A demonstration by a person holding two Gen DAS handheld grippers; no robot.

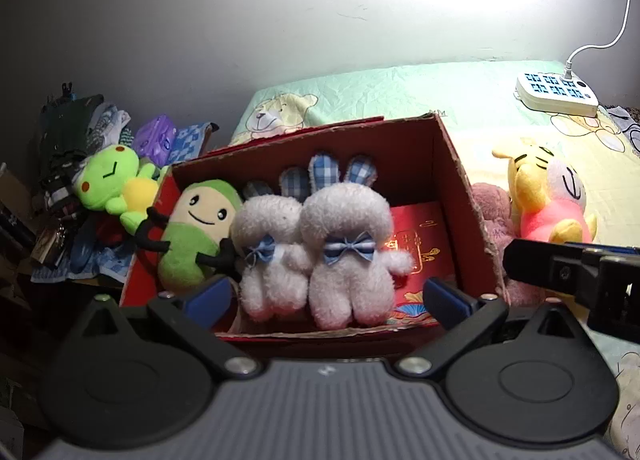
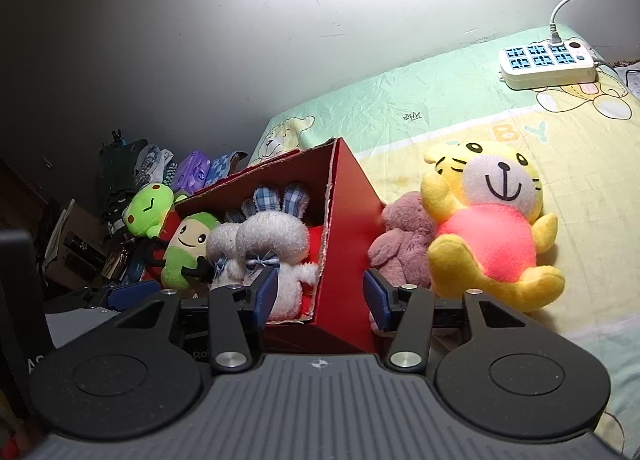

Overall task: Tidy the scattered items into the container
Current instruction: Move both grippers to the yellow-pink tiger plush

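In the red box three plush toys already sit; the tiger, pink plush and frog remain outside. Both tongs, left and right, are spread, empty.

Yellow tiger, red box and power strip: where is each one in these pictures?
yellow tiger (image 2: 486, 248): right wrist view, on its pink belly.
red box (image 1: 466, 196): left wrist view, on its right inner wall.
power strip (image 2: 546, 60): right wrist view, on its socket face.

pink plush half hidden behind red box.
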